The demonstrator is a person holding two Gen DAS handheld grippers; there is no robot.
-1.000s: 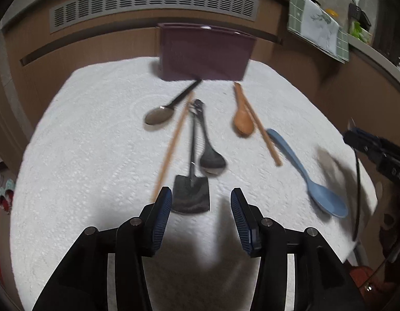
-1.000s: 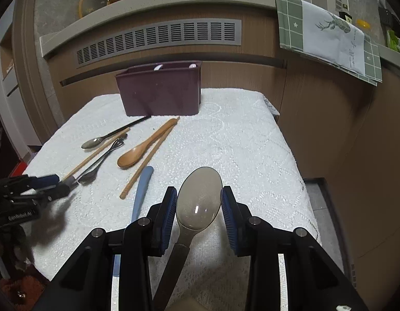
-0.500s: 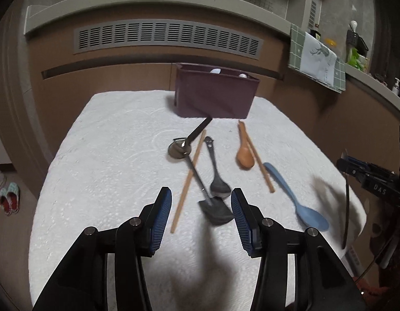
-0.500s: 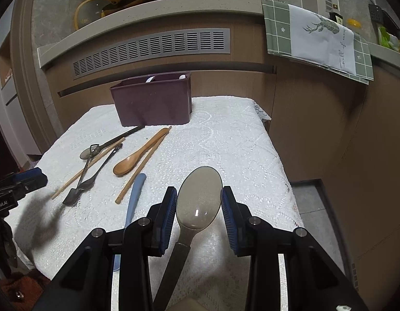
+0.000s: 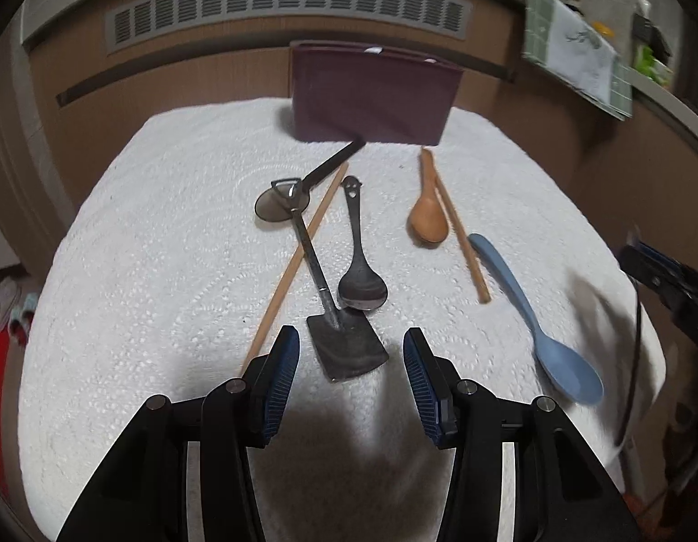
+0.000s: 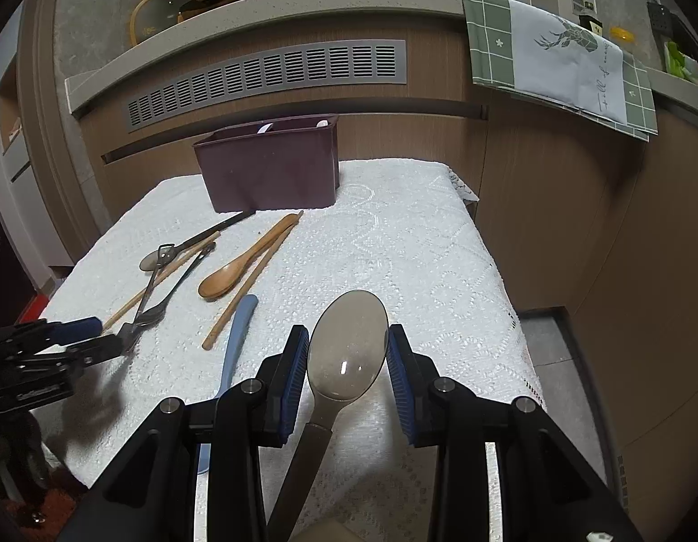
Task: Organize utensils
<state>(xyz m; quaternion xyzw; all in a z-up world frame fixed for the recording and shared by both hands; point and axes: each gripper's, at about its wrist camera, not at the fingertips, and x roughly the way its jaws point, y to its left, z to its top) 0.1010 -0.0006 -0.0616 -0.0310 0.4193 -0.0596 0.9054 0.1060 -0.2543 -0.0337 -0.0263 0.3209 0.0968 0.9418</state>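
Observation:
In the left wrist view my left gripper [image 5: 351, 361] is open, low over the white cloth, its tips either side of the blade of a shovel-shaped metal spoon [image 5: 346, 345]. The shovel's handle crosses a wooden chopstick [image 5: 299, 257] and ends on the bowl of a black-handled spoon [image 5: 276, 207]. Beside them lie a dark metal spoon [image 5: 362, 289], a wooden spoon [image 5: 428, 223], a second chopstick [image 5: 461, 244] and a blue spoon [image 5: 538, 329]. My right gripper [image 6: 346, 357] is shut on the bowl of a grey spoon [image 6: 349, 352], held above the cloth.
A purple utensil box [image 5: 371, 95] stands at the table's far edge against a wooden counter front with a vent. The table's right edge [image 6: 507, 307] drops to the floor. A green-checked towel [image 6: 561, 58] hangs off the counter.
The left gripper pulled back from the shovel spoon, then came in close to its blade again. The shovel's handle has swung left onto the black-handled spoon's bowl. The right gripper keeps its grip.

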